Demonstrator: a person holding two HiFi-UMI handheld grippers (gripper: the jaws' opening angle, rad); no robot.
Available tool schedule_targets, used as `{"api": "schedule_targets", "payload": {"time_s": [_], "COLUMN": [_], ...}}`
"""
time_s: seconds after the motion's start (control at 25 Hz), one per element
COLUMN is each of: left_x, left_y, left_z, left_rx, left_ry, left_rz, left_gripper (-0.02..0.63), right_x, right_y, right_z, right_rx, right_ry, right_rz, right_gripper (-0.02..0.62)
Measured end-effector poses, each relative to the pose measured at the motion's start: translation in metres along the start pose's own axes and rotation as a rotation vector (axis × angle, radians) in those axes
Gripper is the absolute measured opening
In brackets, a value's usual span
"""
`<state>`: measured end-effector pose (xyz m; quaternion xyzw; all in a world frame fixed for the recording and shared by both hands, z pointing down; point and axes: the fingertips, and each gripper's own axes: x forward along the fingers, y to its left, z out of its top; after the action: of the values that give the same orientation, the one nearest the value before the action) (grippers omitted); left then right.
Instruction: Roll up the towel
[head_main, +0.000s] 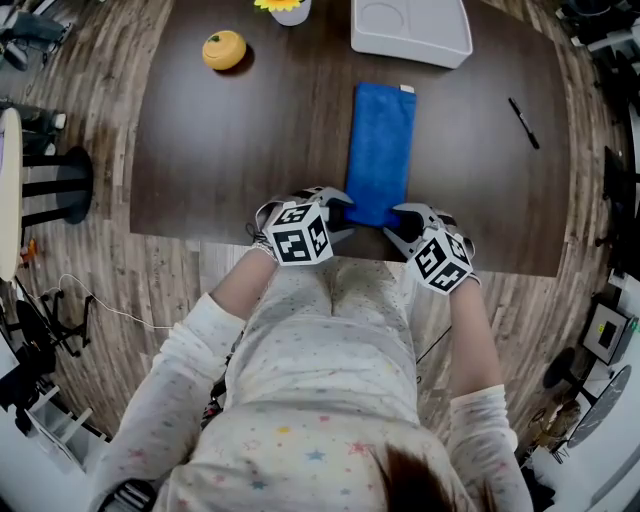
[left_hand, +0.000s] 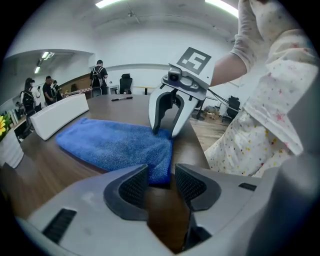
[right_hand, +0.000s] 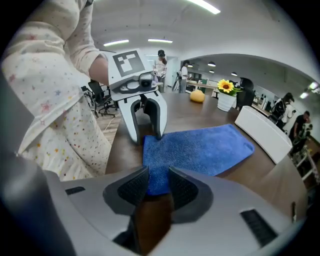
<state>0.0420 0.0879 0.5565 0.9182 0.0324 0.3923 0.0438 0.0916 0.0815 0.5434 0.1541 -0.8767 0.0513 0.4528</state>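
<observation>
Now the left gripper and right gripper are standing unclenched at the towel's six-o'clock edge, grasping nothing.

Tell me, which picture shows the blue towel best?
The head view: it looks down on the blue towel, flat and nearly whole. Both gripper views see it low and slanted, a near corner partly behind the jaws.

holding a left gripper and a right gripper side by side, low in front of the body. pointing both forward and down, angling the tips in toward each other. showing both pairs of jaws parted, pads pressing on nothing, the right pair narrower. reaching with left forearm and right forearm bare below pushed-back sleeves.
</observation>
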Motion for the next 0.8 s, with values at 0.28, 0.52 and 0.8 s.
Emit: {"api": "schedule_targets", "payload": {"time_s": [0.28,0.52,0.8], "left_x": [-0.001,0.003,-0.001], "left_y": [0.007,0.008,0.014], "left_z": [0.000,0.002,0.001], "left_rx": [0.027,0.063,0.024], "left_ry": [0.010,0.023,0.007], "left_rz": [0.012,0.020,0.050], "left_gripper": [0.152,0.150,0.047], "right_x": [0.004,0.004,0.000], "right_y": [0.009,-0.008,-0.006], "right_z": [-0.004,-0.006,-0.005], "right_rx": [-0.018,-0.021,-0.057], "right_ry": [0.032,0.015,0.031], "right_rz": [0.052,-0.038,-0.079], "right_gripper": [0.260,0.139,0.087]}}
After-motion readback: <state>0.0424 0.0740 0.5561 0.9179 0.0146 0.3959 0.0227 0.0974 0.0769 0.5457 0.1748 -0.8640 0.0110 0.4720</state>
